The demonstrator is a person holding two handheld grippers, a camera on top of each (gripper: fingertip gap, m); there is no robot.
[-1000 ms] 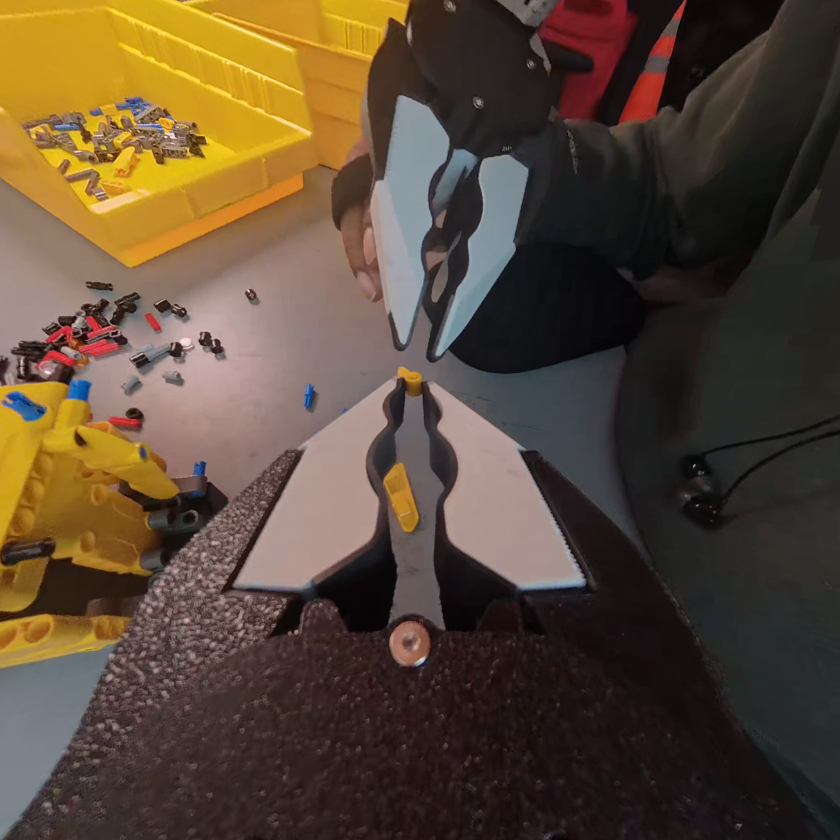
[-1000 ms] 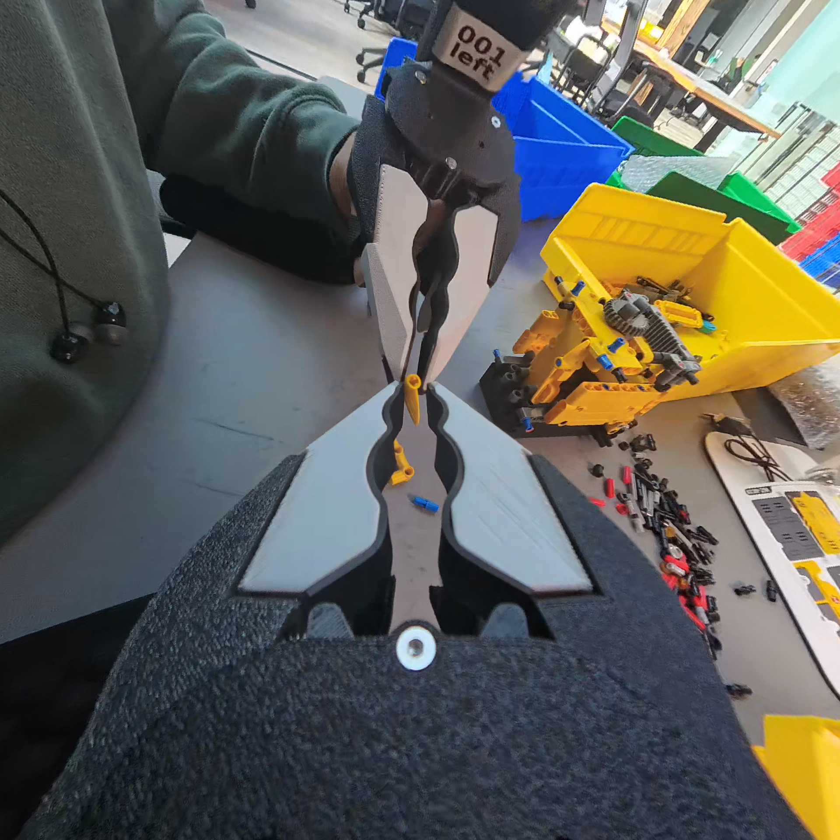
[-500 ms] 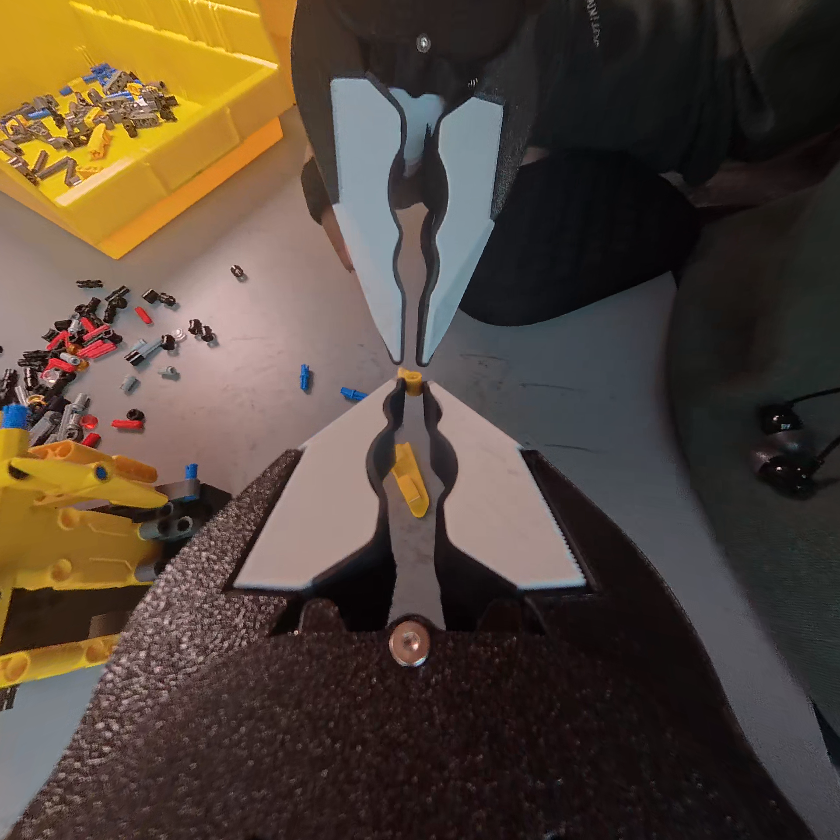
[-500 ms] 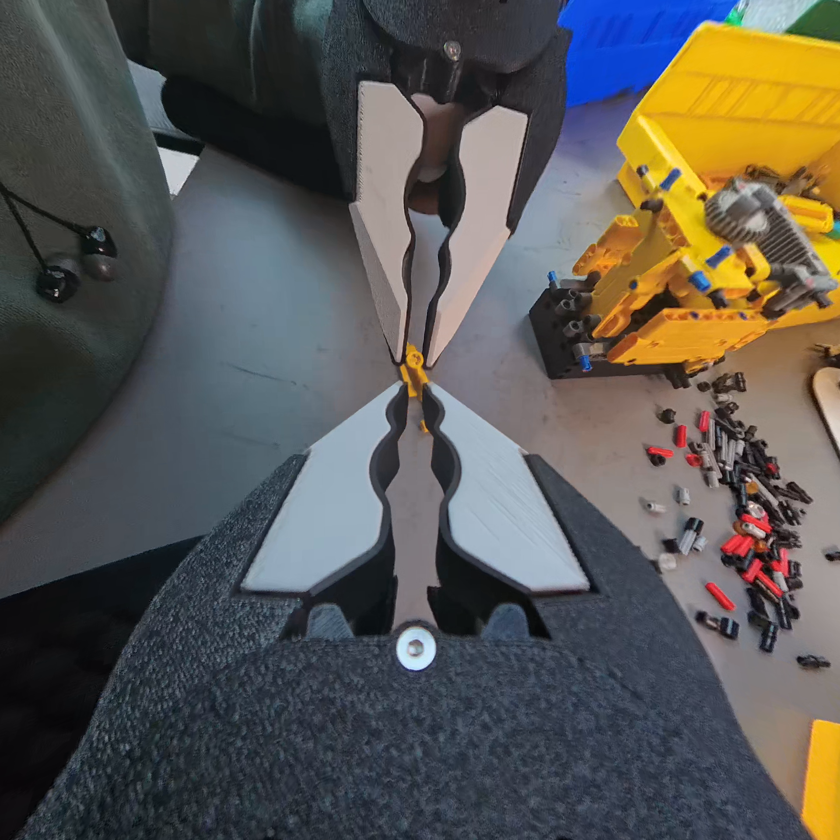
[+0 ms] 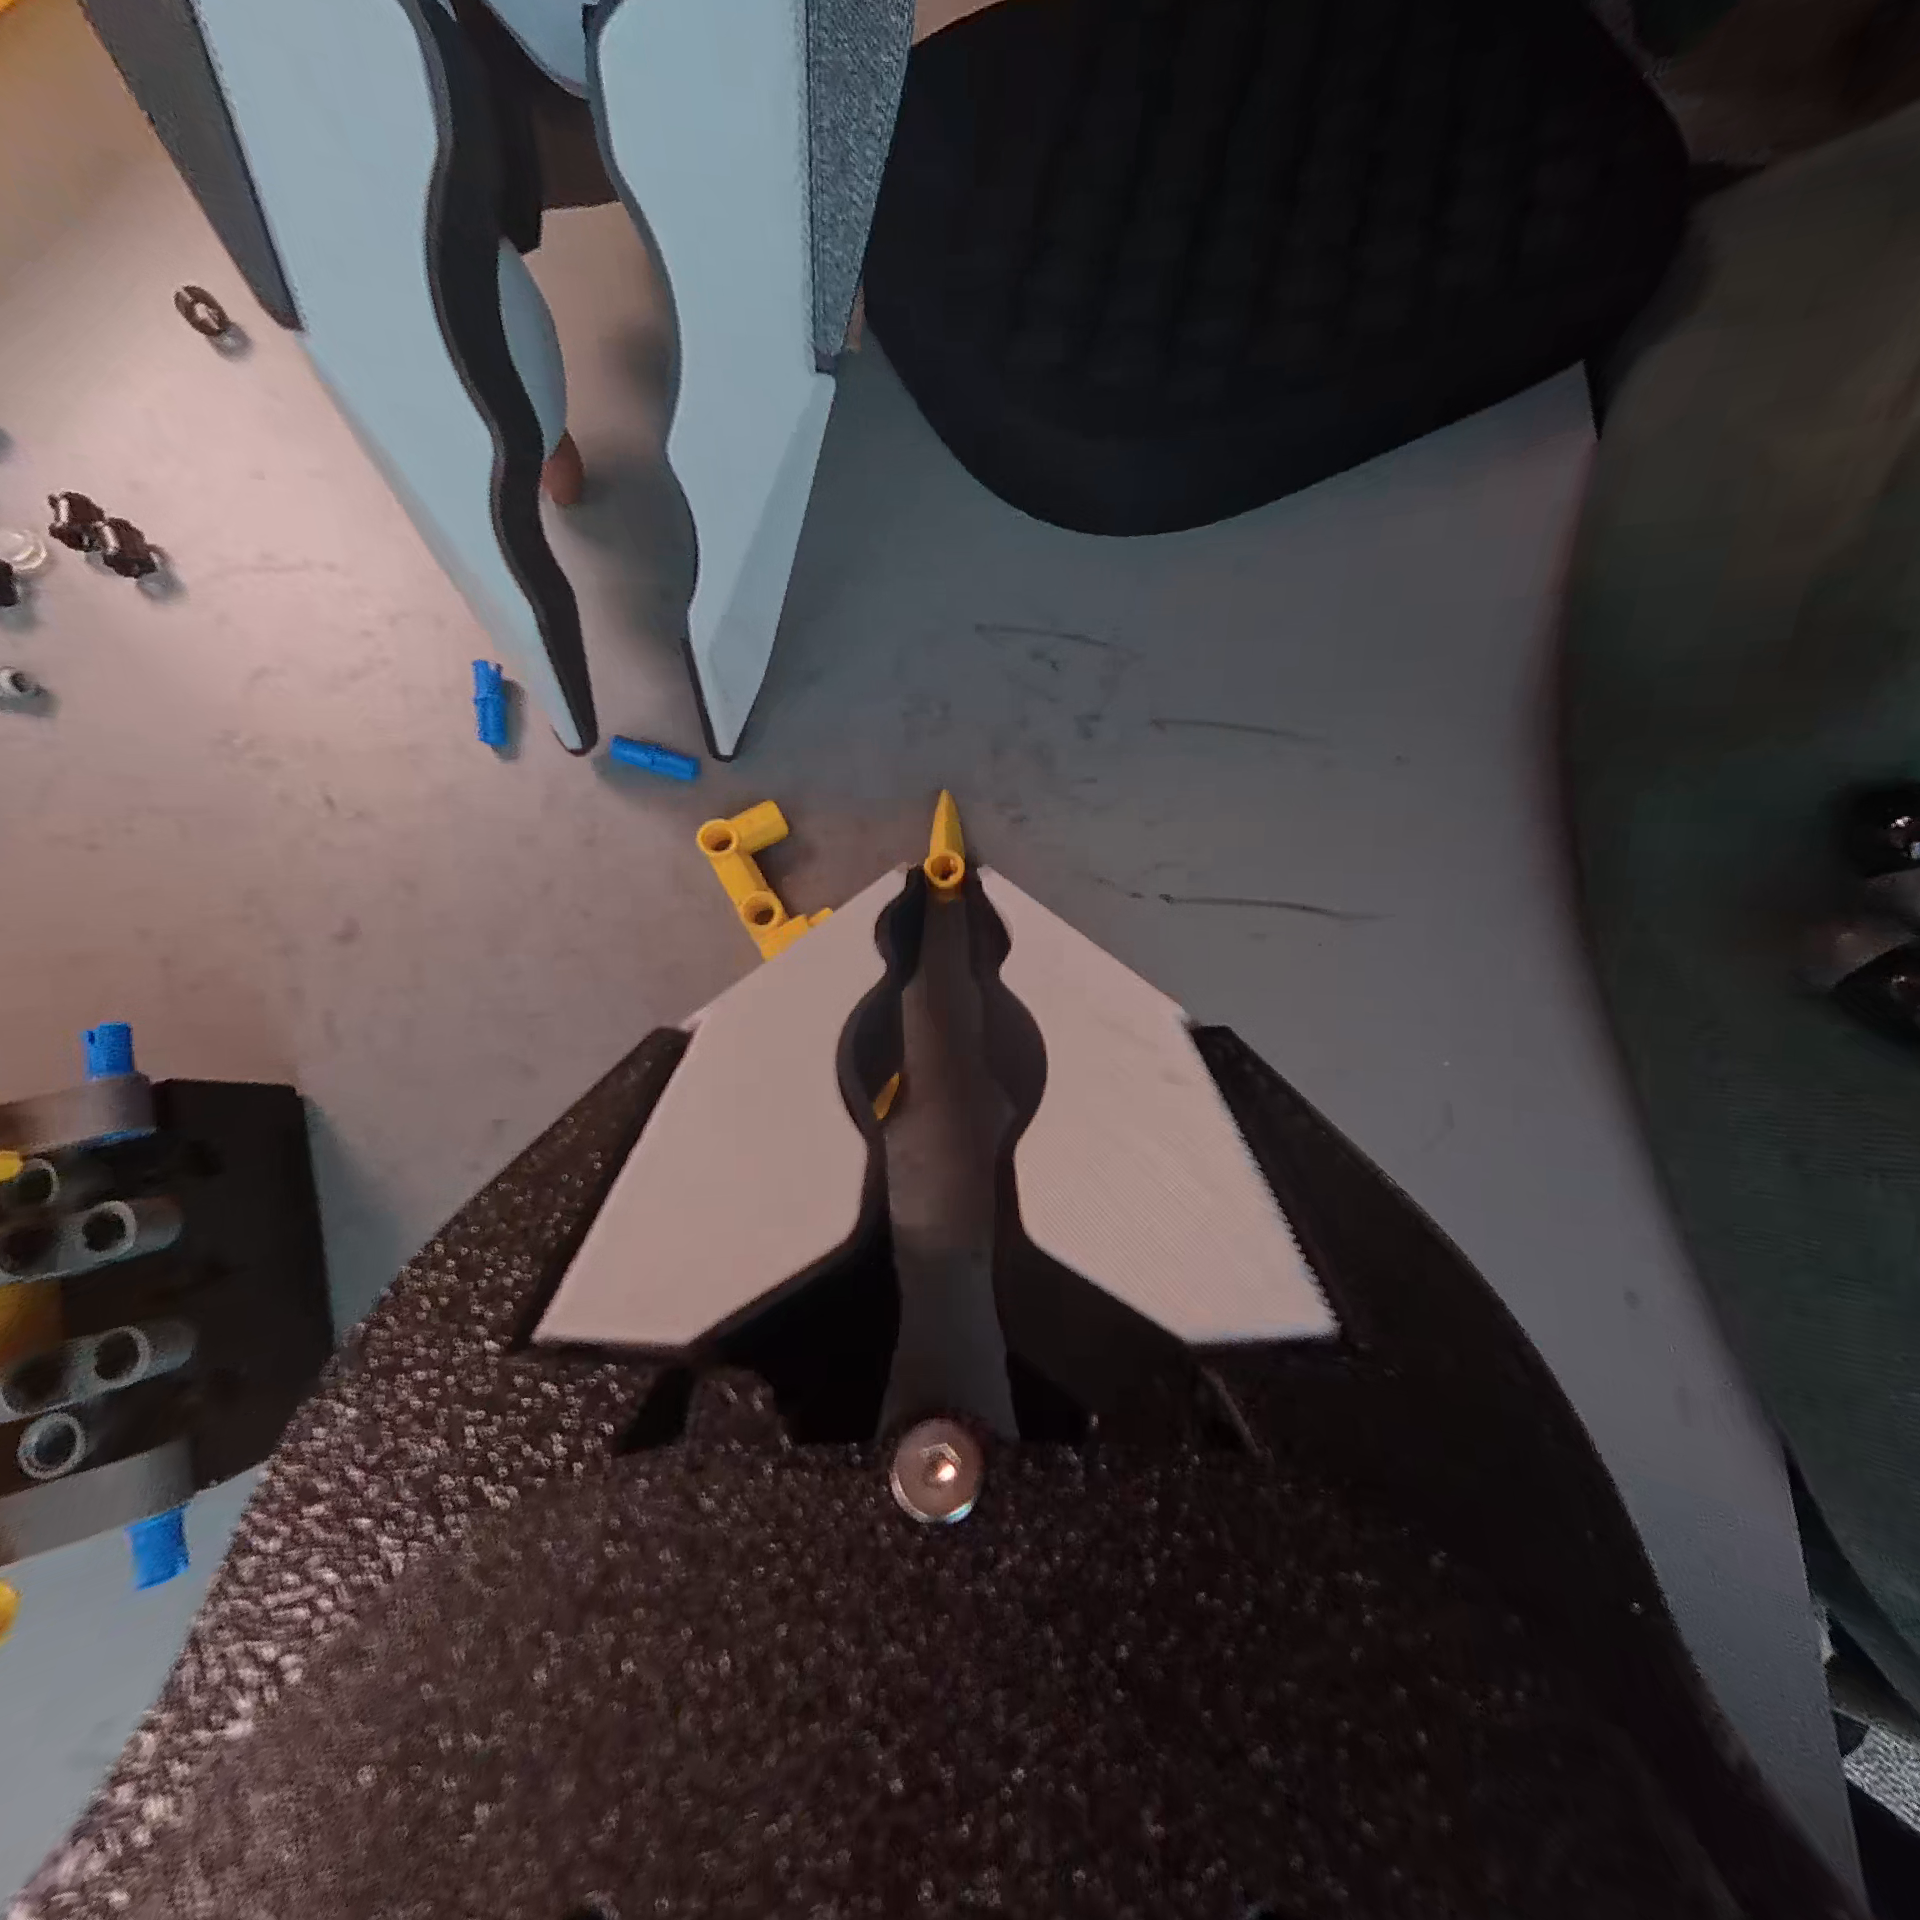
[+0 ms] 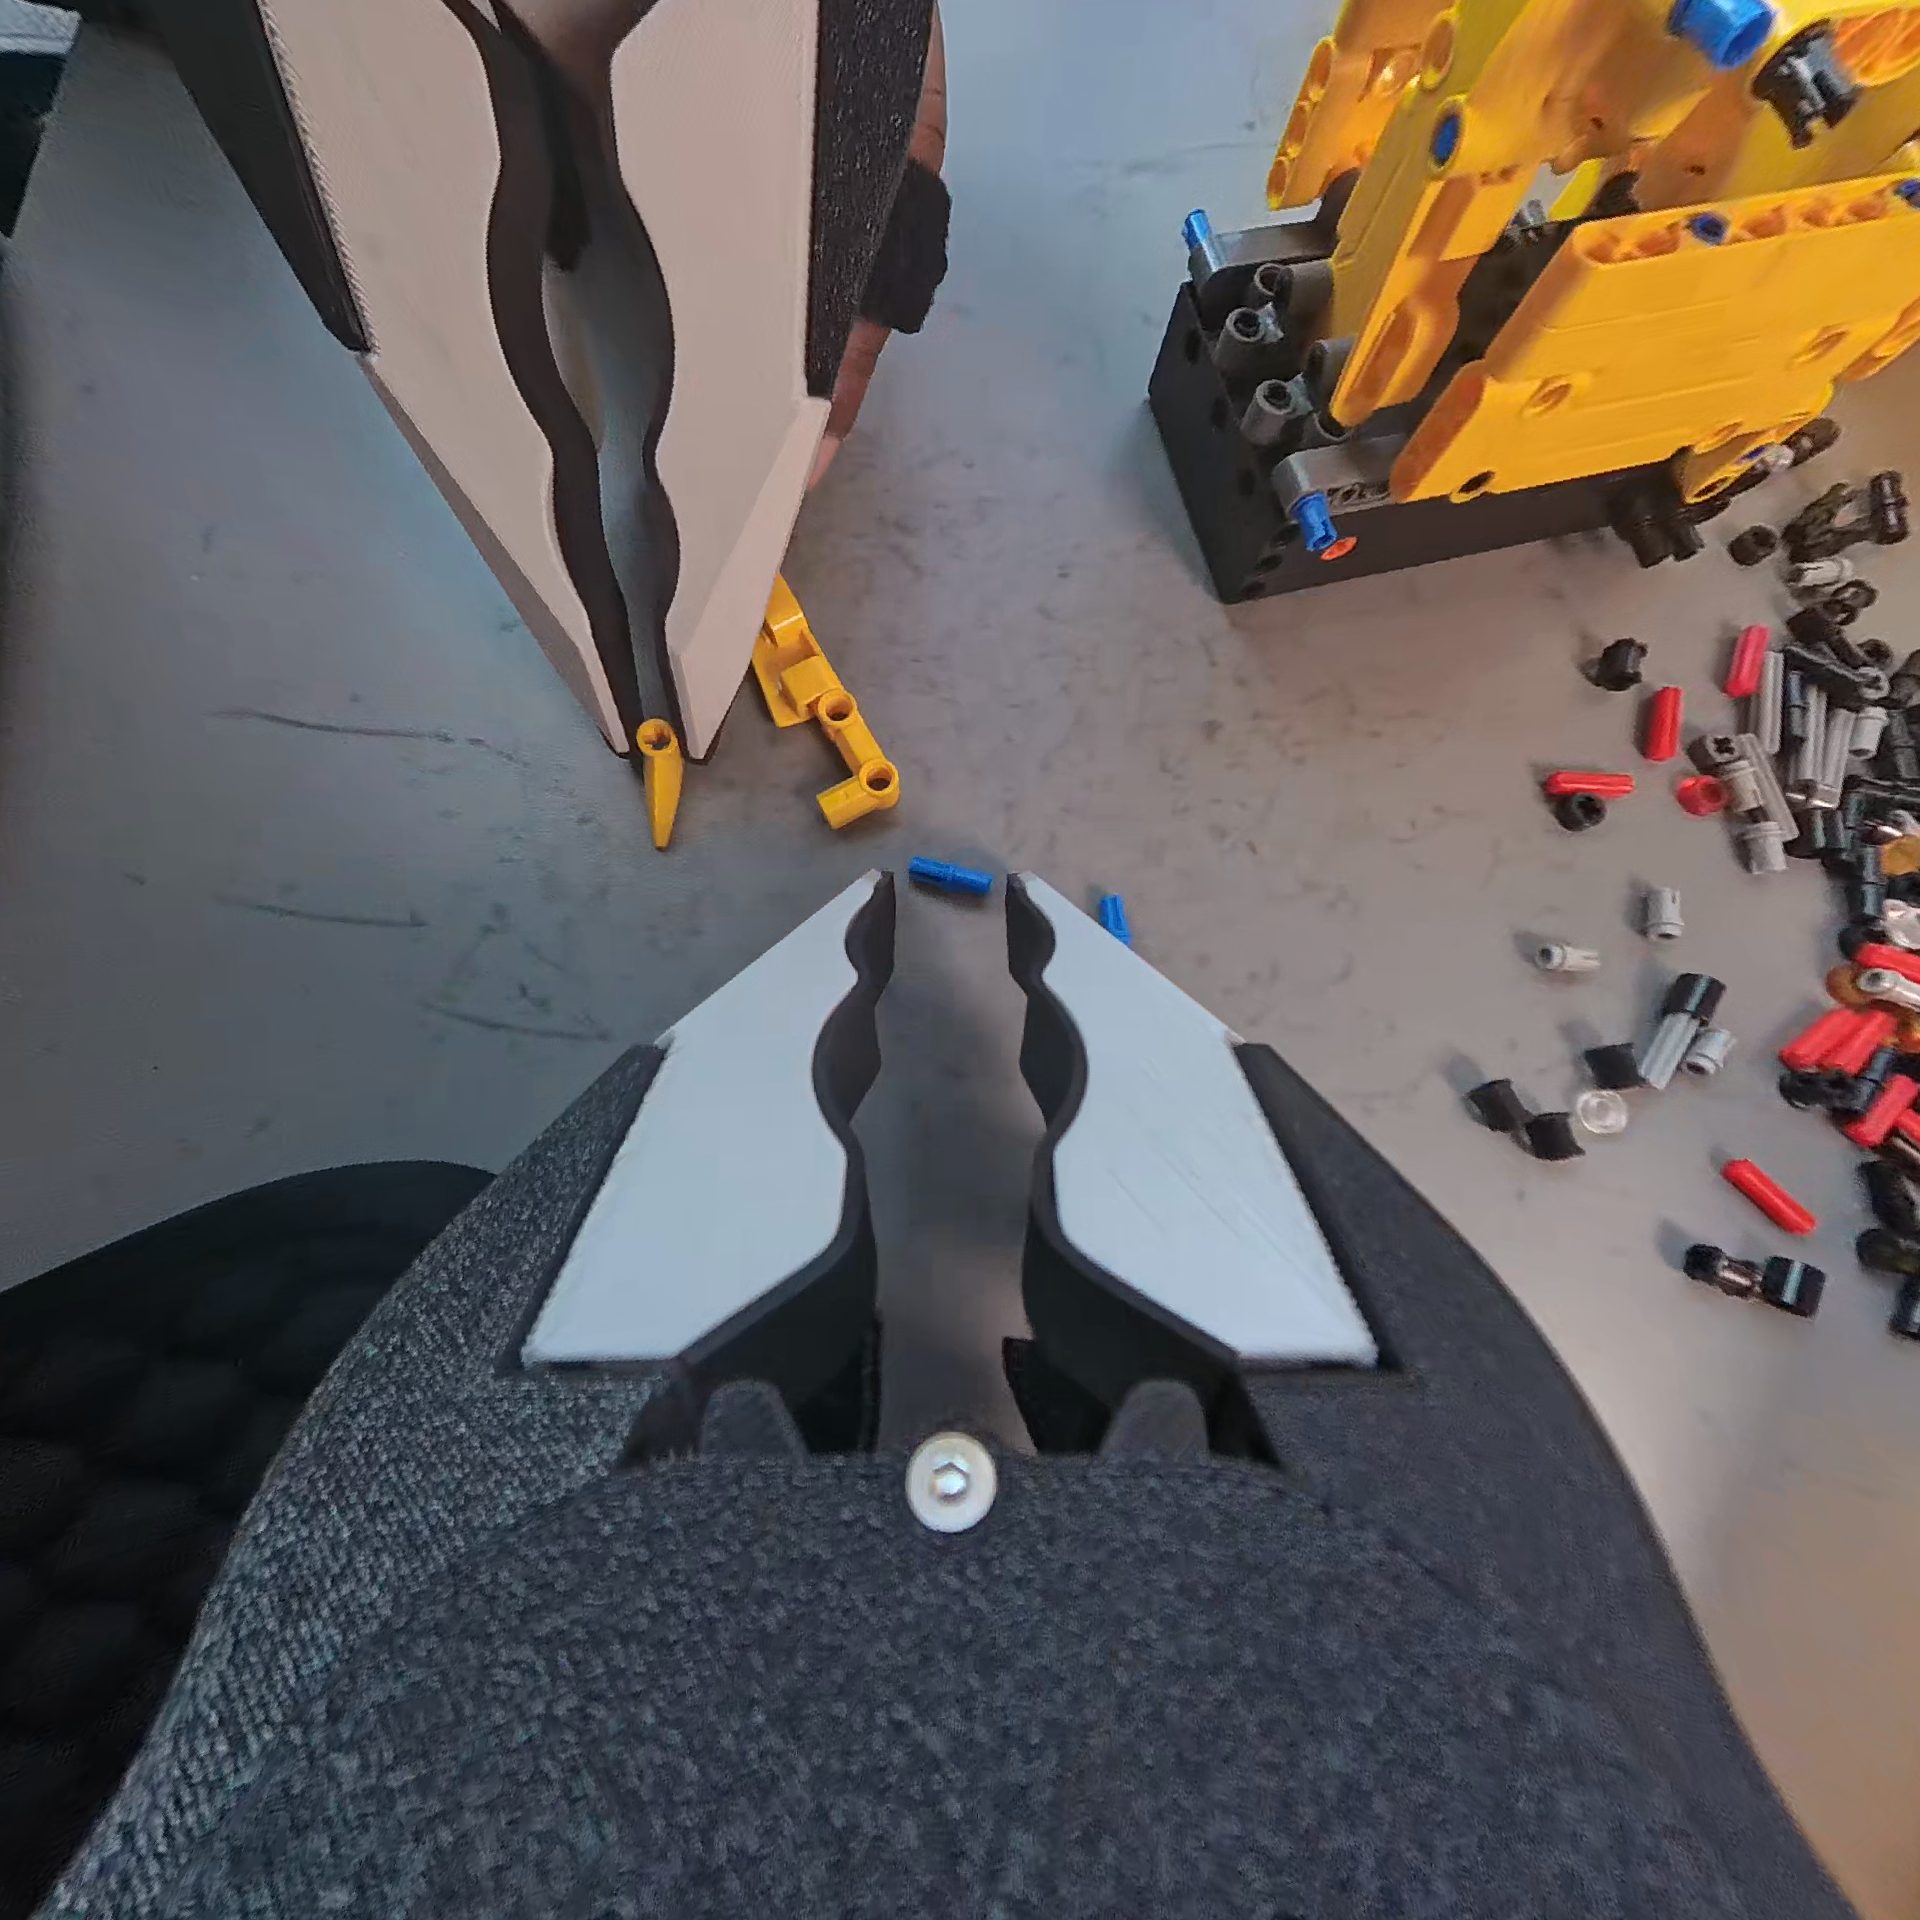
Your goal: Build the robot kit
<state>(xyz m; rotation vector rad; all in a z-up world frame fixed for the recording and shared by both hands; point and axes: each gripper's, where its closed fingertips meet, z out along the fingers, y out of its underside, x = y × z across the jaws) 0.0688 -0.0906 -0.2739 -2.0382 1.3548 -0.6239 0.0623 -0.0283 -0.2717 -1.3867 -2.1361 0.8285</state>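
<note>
Two grippers hang low over the grey table (image 5: 1247, 727), tips near each other.
Left gripper (image 5: 943, 875) pinches a yellow pointed piece (image 5: 944, 831); right gripper (image 6: 948, 883) stands spread, a blue pin (image 6: 949, 876) lying between its tips, a yellow angled connector (image 6: 831, 727) just beside.
</note>
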